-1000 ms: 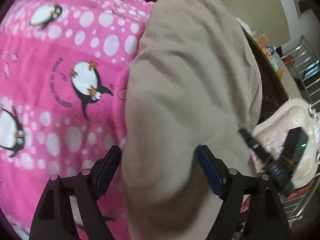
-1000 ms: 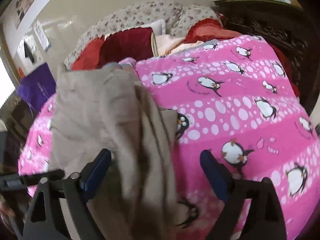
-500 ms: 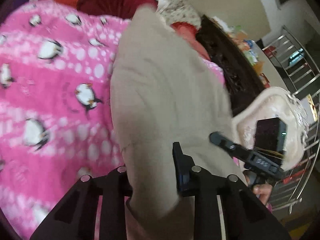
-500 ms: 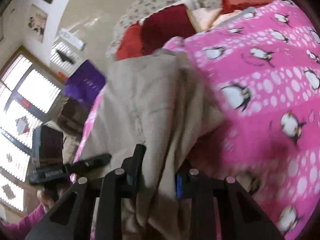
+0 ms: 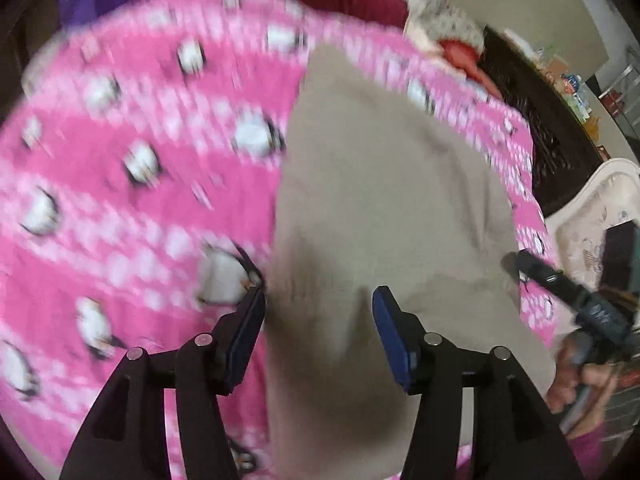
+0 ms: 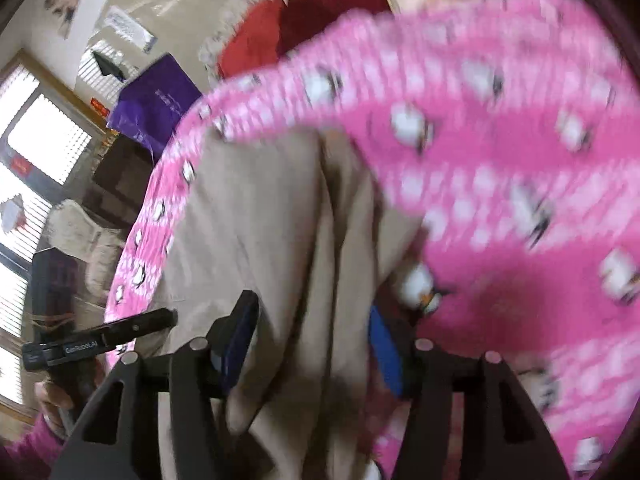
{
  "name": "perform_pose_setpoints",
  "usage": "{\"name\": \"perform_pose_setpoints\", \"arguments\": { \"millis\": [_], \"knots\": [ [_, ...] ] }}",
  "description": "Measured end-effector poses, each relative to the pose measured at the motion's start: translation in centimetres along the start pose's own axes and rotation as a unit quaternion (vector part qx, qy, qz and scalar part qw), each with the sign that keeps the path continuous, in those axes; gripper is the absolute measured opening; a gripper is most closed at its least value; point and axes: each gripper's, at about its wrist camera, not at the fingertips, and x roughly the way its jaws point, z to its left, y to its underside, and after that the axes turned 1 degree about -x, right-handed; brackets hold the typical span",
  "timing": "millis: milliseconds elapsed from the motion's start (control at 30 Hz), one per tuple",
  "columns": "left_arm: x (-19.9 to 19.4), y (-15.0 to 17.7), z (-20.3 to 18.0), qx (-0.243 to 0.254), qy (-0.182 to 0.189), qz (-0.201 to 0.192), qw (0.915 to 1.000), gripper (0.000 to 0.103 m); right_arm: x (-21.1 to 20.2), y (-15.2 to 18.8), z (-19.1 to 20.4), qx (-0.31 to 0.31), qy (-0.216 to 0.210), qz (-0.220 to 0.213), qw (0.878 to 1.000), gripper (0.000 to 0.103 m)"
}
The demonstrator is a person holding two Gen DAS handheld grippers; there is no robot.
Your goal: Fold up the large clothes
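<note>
Both grippers pulled back since earlier; more pink blanket (image 5: pixel 120 208) shows. Left gripper (image 5: pixel 318 320), right gripper (image 6: pixel 312 340) jaws opening, half wide, beige cloth (image 5: pixel 384 200) between fingers.

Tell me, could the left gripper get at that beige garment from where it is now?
Probably yes. The left gripper sits right over the beige garment on the pink penguin blanket, jaws opening with cloth between them, and nothing blocks the way.
</note>
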Motion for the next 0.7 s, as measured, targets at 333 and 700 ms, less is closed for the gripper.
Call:
{"name": "perform_pose_setpoints", "arguments": {
  "millis": [333,700],
  "knots": [
    [2.1,2.0,0.0,0.010,-0.034,0.010,0.9993,0.044,3.1,-4.4,7.2,-0.127,0.052,0.002,0.991,0.046],
    [3.2,3.2,-0.3,0.023,-0.057,0.009,0.9981,0.045,2.5,-3.2,4.1,-0.081,0.071,0.027,0.994,0.027]
  ]
}}
